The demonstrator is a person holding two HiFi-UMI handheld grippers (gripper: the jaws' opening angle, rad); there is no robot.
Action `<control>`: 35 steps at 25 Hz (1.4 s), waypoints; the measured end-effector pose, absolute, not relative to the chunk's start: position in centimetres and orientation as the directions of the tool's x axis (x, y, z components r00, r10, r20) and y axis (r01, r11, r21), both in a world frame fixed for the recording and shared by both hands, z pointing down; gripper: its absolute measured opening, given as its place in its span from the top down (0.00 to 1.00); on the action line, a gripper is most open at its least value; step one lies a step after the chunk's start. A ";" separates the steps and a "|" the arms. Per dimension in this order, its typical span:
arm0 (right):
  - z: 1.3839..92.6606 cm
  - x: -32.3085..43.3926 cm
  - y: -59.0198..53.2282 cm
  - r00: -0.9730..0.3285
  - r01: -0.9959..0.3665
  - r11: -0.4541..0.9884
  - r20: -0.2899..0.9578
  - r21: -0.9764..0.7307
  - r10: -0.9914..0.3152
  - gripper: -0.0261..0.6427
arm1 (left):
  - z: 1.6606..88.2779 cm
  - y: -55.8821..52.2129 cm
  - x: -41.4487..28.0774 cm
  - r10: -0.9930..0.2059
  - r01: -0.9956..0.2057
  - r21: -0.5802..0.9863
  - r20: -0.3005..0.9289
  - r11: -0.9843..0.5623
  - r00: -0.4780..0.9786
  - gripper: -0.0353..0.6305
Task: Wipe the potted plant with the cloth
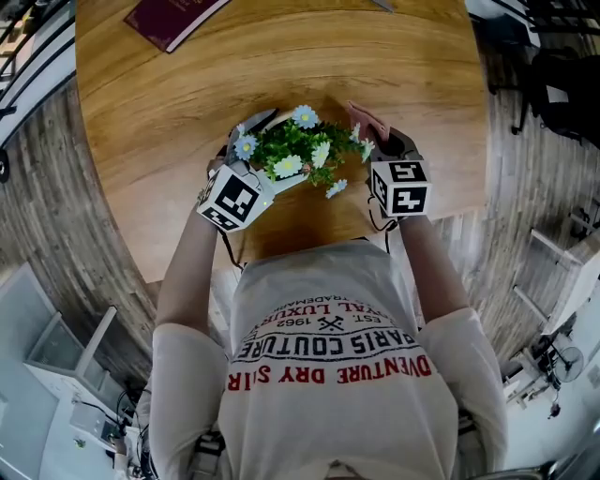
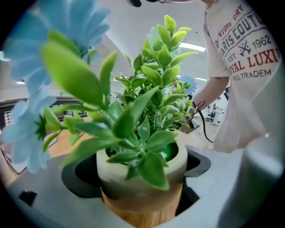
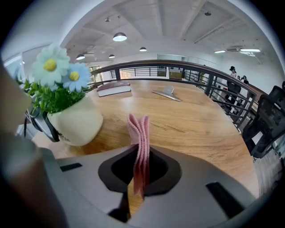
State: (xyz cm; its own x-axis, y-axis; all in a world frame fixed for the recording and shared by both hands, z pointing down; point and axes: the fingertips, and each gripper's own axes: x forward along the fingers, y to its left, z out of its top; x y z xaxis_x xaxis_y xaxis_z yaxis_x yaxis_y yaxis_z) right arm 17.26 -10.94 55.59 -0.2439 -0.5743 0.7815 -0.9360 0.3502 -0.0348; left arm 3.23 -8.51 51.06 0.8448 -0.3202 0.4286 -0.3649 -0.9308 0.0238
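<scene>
Left gripper (image 2: 141,189) grips potted plant (image 2: 142,133); book (image 1: 173,19) lies beyond.

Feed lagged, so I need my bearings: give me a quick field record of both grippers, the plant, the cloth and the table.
left gripper: shut on the potted plant, jaws either side of its cream pot
right gripper: shut on the pink cloth, folded, standing up between the jaws
plant pose: tilted; green leaves, pale daisy-like flowers
cloth and plant: apart, no contact
table: round, wooden; dark red book at its far left edge
wiping: not yet begun
</scene>
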 end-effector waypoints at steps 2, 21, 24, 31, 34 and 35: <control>54.9 16.8 -10.9 -0.261 -0.933 0.356 0.772 -0.048 -0.580 0.91 | 49.6 -8.8 3.1 -0.333 -0.387 0.046 0.422 -0.921 0.843 0.16; 44.4 4.7 -8.5 -0.648 -0.715 0.686 0.499 -0.136 -0.576 0.91 | 37.0 -10.3 1.0 -0.392 -0.435 0.038 0.373 -0.899 0.841 0.16; 43.1 3.3 -7.9 -0.679 -0.671 0.738 0.458 -0.070 -0.574 0.91 | 36.5 -9.9 0.7 -0.394 -0.440 0.041 0.378 -0.897 0.838 0.16; 40.2 0.6 -6.9 -0.727 -0.603 0.796 0.372 0.055 -0.577 0.91 | 34.7 -9.1 0.2 -0.398 -0.443 0.062 0.342 -0.895 0.851 0.16; 39.5 -0.3 -6.7 -0.751 -0.586 0.808 0.333 0.062 -0.571 0.91 | 34.1 -9.0 0.1 -0.397 -0.443 0.082 0.319 -0.893 0.860 0.16; 39.2 -0.5 -6.7 -0.757 -0.586 0.809 0.320 0.055 -0.570 0.91 | 33.9 -9.0 0.1 -0.399 -0.444 0.088 0.314 -0.892 0.862 0.16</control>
